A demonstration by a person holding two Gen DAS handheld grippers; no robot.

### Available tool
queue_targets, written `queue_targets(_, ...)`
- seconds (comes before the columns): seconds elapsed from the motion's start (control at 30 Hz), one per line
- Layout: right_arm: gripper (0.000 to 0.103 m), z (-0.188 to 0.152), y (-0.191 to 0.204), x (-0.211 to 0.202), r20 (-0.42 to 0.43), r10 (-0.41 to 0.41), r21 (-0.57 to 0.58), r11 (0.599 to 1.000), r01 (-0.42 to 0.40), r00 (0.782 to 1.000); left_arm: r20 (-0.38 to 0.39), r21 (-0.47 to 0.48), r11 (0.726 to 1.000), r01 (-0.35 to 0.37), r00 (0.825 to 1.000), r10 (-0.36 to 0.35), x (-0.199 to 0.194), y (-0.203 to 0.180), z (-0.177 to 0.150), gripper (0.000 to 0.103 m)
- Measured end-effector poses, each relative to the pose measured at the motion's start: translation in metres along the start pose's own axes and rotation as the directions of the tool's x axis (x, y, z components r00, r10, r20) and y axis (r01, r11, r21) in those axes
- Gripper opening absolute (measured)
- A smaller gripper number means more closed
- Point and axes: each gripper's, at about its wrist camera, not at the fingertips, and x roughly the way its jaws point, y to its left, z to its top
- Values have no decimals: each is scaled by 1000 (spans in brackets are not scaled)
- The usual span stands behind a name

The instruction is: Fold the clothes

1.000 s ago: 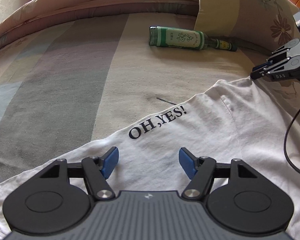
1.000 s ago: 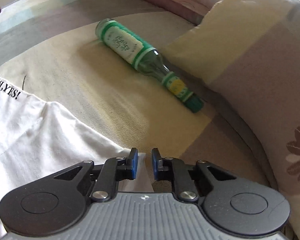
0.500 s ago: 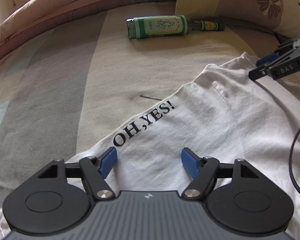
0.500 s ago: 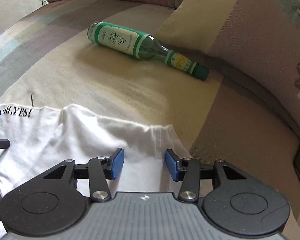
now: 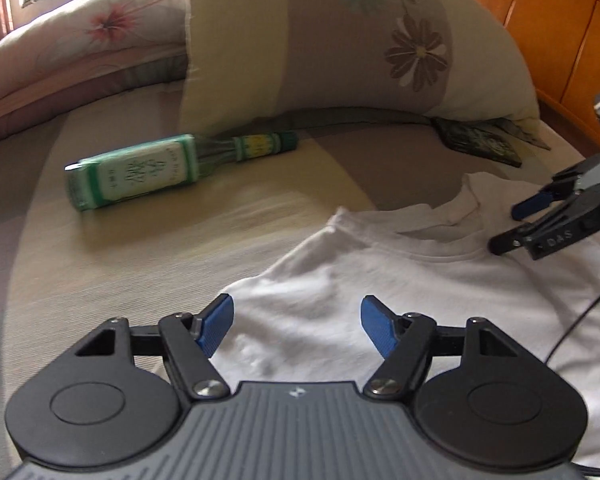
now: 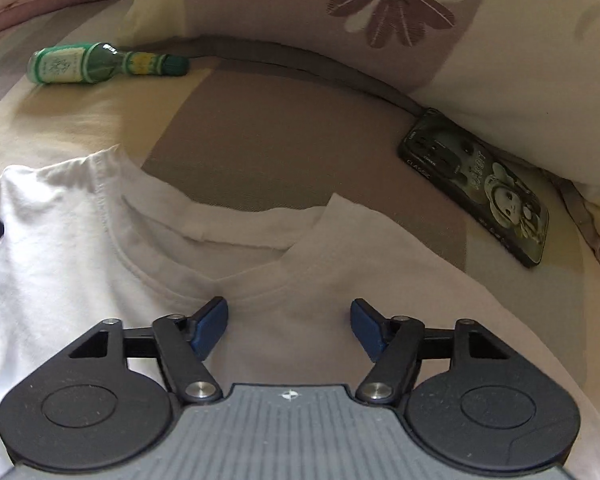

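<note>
A white T-shirt [image 5: 400, 280] lies flat on the striped bed, collar toward the pillow; it also shows in the right wrist view [image 6: 80, 248], where its neckline sits just ahead of the fingers. My left gripper [image 5: 296, 326] is open and empty over the shirt's left shoulder area. My right gripper [image 6: 288, 326] is open and empty just behind the collar. The right gripper also shows at the right edge of the left wrist view [image 5: 540, 220], above the collar. The shirt's lower part is hidden.
A green glass bottle [image 5: 140, 172] lies on its side on the bed beyond the shirt, also in the right wrist view [image 6: 100, 64]. A flowered pillow [image 5: 340, 40] stands behind. A phone with a printed case [image 6: 480, 188] lies by the pillow. A folded quilt [image 5: 80, 48] is far left.
Both grippers have moved right along the shirt toward its collar. The right gripper went from shut on the shirt's edge to open. The "OH,YES!" print has left the view.
</note>
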Motion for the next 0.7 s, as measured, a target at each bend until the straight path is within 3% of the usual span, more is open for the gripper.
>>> queue_targets(0.07, 87, 4, -6, 8, 38, -10, 20, 1000, 9, 999, -23, 18, 999, 42, 999, -42, 16, -5, -1, 72)
queue_targets(0.13, 90, 16, -14, 18, 56, -1, 53, 999, -2, 998, -54, -1, 999, -32, 998, 32, 31, 1, -3, 72)
queue_targets(0.23, 96, 32, -22, 29, 75, 3, 81, 997, -9, 997, -41, -98, 994, -49, 998, 45, 34, 22, 7, 72)
queue_targets(0.37, 95, 39, -26, 16, 85, 7, 63, 998, -13, 996, -41, -126, 990, -69, 997, 64, 18, 27, 13, 69)
queue_targets(0.53, 96, 5, -26, -32, 64, 79, 97, 992, -85, 995, -61, -107, 993, -49, 997, 42, -11, 6, 1, 69)
queue_targets(0.7, 97, -66, -4, -55, -39, 134, 141, 982, -128, 990, -115, -24, 999, -26, 993, 23, -22, -38, -30, 71)
